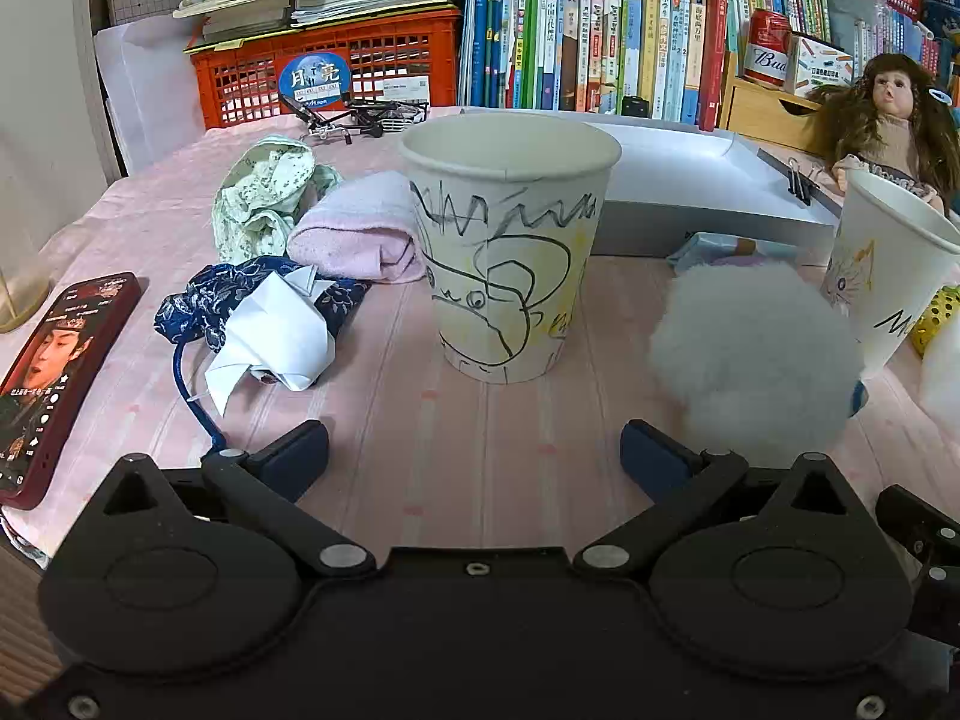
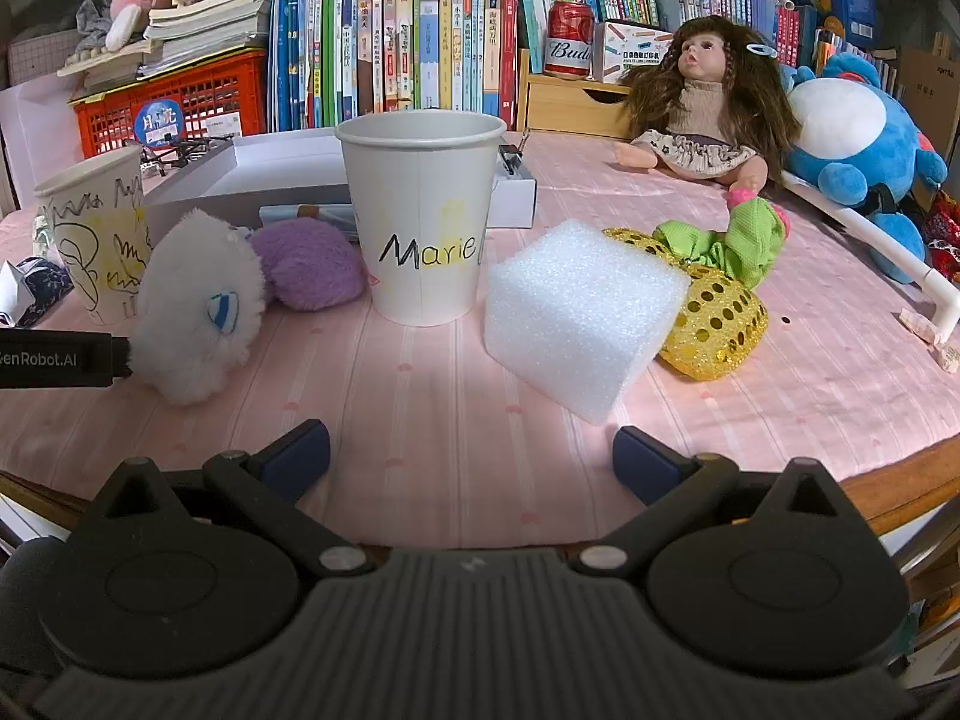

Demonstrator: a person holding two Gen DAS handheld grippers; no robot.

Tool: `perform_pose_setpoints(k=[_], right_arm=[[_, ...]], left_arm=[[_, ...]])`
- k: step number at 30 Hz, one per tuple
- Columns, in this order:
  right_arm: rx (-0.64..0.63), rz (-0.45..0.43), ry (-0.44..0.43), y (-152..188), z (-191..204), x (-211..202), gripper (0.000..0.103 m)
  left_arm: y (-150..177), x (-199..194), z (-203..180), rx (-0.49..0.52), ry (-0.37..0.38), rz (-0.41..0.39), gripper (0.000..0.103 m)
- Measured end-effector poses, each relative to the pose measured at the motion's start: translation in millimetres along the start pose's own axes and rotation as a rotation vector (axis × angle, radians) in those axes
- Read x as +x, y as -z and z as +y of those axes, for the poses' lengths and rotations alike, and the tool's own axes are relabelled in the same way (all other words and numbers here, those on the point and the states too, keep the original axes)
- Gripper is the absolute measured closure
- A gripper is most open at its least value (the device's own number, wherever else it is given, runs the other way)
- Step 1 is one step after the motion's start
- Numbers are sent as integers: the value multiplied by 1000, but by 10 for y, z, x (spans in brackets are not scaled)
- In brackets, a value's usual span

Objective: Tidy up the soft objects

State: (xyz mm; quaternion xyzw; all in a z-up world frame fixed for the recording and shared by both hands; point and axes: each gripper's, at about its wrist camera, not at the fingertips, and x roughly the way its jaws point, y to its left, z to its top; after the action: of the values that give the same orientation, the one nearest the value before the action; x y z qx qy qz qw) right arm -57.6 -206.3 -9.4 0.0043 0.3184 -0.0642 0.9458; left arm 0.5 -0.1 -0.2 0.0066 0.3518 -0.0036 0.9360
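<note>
In the left wrist view a paper cup with black scribbles (image 1: 509, 240) stands straight ahead of my open, empty left gripper (image 1: 474, 456). A white fluffy ball (image 1: 756, 354) lies to its right, a pink folded towel (image 1: 360, 228), a green floral cloth (image 1: 267, 198) and a blue patterned pouch with white paper (image 1: 264, 318) to its left. In the right wrist view my right gripper (image 2: 471, 456) is open and empty before a cup marked "Marie" (image 2: 422, 222). A white foam cube (image 2: 579, 315), a gold sequin pouch (image 2: 717, 324), a green cloth (image 2: 729, 243), a white plush (image 2: 195, 306) and a purple plush (image 2: 309, 264) surround it.
A phone (image 1: 54, 384) lies at the left table edge. A grey box (image 1: 690, 180) sits behind the cups. A doll (image 2: 708, 102) and a blue plush toy (image 2: 852, 138) rest at the back right. Books and a red crate (image 1: 324, 72) line the back. The table's edge (image 2: 900, 480) curves at the right.
</note>
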Motion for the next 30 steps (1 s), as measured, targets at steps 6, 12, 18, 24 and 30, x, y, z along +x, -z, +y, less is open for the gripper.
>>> perform_pose_setpoints(k=[6, 12, 18, 24, 30], right_arm=[[0, 1, 0, 0, 1, -1, 0], [0, 2, 0, -3, 3, -6, 0], [0, 2, 0, 2, 3, -3, 0], [-1, 3, 1, 0, 2, -2, 0], [0, 3, 1, 1, 2, -3, 0]], left_arm=[[-14, -5, 3, 1, 0, 2, 0], [-19, -8, 5, 1, 0, 1, 0], [-24, -12, 7, 1, 0, 1, 0], [-22, -14, 7, 1, 1, -1, 0], [-21, -16, 6, 1, 0, -2, 0]])
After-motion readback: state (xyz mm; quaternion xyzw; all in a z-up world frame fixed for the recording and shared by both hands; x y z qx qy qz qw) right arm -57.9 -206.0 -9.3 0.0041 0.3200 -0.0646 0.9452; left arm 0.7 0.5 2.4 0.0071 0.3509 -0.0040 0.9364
